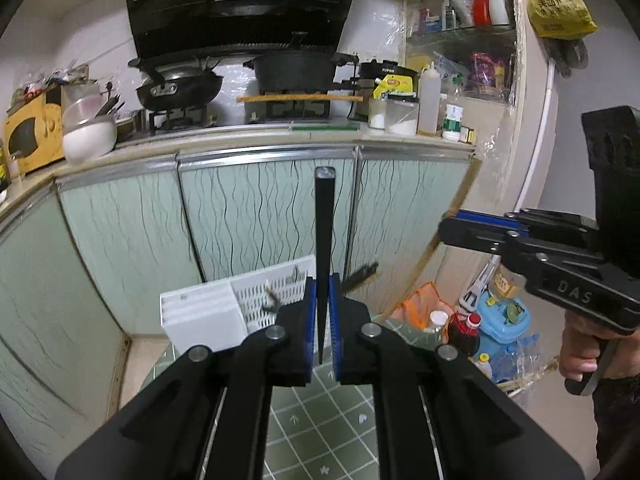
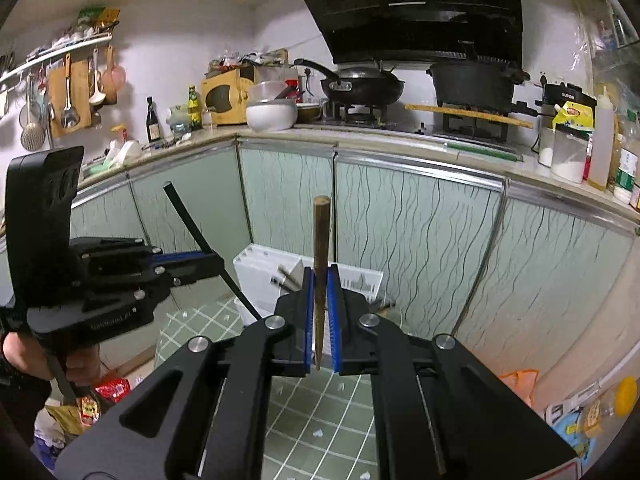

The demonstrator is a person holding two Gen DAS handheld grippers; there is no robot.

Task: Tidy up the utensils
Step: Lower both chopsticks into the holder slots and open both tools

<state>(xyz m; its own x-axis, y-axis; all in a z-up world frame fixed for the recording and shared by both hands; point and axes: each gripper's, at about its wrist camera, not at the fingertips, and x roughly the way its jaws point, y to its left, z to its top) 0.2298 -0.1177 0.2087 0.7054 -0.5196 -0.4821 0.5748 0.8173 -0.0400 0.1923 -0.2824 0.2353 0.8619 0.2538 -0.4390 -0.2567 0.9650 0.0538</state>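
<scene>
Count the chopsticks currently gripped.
2. A black tapered chopstick stands upright in the left gripper; a brown wooden chopstick stands upright in the right gripper. Utensils in the white plastic basket are unclear.

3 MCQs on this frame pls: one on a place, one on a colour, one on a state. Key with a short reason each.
1. Where is the white slotted basket?
A. on the counter
B. on the green tiled surface, before the cabinet doors
C. hung on the wall rail

2. What colour is the chopstick in the right tongs?
A. brown
B. white
C. red

3. How are the left tongs?
A. wide open, empty
B. shut on a black chopstick
C. shut on a spoon

Key: B, it sits low, below the counter edge; A, a brown wooden stick stands between the blue pads; B, the pads pinch the black stick's thin end.
</scene>
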